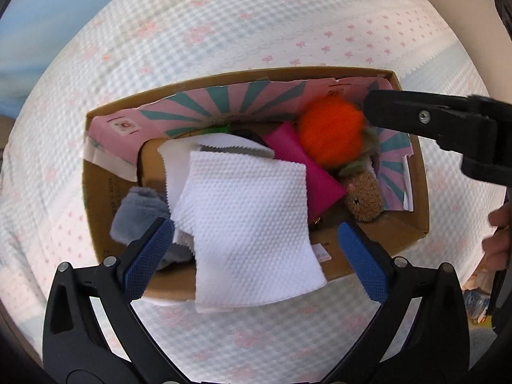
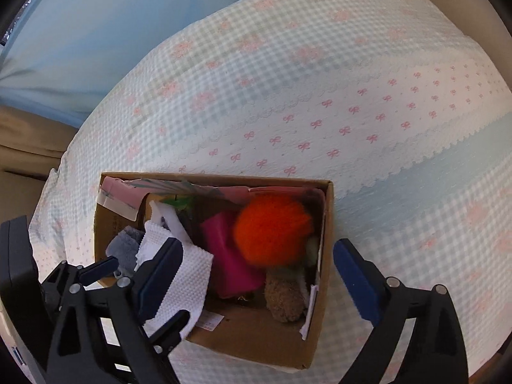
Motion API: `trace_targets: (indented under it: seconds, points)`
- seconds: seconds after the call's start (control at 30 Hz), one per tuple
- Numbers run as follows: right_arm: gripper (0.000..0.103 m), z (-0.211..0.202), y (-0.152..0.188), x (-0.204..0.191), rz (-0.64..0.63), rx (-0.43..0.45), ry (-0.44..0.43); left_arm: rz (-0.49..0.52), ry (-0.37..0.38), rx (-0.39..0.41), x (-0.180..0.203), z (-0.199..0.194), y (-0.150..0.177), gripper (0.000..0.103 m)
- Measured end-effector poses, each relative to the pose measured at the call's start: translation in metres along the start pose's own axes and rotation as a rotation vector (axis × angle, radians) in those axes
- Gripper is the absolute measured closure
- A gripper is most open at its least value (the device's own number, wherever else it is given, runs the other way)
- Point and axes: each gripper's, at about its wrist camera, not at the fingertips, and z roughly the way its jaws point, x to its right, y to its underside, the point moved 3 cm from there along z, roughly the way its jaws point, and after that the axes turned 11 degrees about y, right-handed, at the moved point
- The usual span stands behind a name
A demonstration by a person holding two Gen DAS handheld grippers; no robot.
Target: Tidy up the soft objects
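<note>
Box (image 1: 412, 224) under both our spread grippers (image 1: 252, 249) (image 2: 259, 275); only the left view shows the plush's (image 1: 364, 198) face.

Bright, soft daylight in both views; side of origin cannot tell. Strong fisheye bend, dark vignette at corners. Fuzzy orange pompom ball (image 1: 331, 132) (image 2: 272, 230) smeared by blur in both views. White embossed paper towel (image 1: 249, 230) near blown-out, texture still legible. Pale gingham bedspread with pink bows (image 1: 224, 32) (image 2: 288, 96) washed out, soft-focus toward left rim. Brown cardboard box (image 1: 419, 192) (image 2: 256, 339) interior shaded.
</note>
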Motion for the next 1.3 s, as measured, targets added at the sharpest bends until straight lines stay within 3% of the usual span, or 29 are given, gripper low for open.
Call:
trace_targets:
  seconds: [0.37, 0.67, 0.87, 1.0, 1.07, 1.3]
  points:
    - [0.009, -0.048, 0.015, 0.003, 0.001, 0.059, -0.002, -0.052, 0.02, 0.067, 0.008, -0.041, 0.017, 0.0]
    - [0.009, -0.138, 0.044, 0.015, -0.019, 0.21, 0.013, -0.084, 0.051, 0.23, 0.038, -0.118, 0.034, 0.0]
    - [0.009, -0.234, 0.074, 0.036, 0.001, 0.418, 0.046, -0.06, 0.053, 0.398, 0.072, -0.193, 0.051, 0.0]
    - [0.005, -0.295, 0.103, 0.048, -0.003, 0.543, 0.105, -0.036, 0.061, 0.56, 0.1, -0.253, 0.073, 0.0]
    - [0.001, -0.318, 0.117, 0.053, 0.004, 0.588, 0.134, -0.016, 0.043, 0.637, 0.112, -0.278, 0.083, 0.0]
    - [0.001, -0.375, 0.163, 0.068, 0.073, 0.706, 0.2, 0.056, 0.007, 0.853, 0.147, -0.352, 0.121, 0.0]
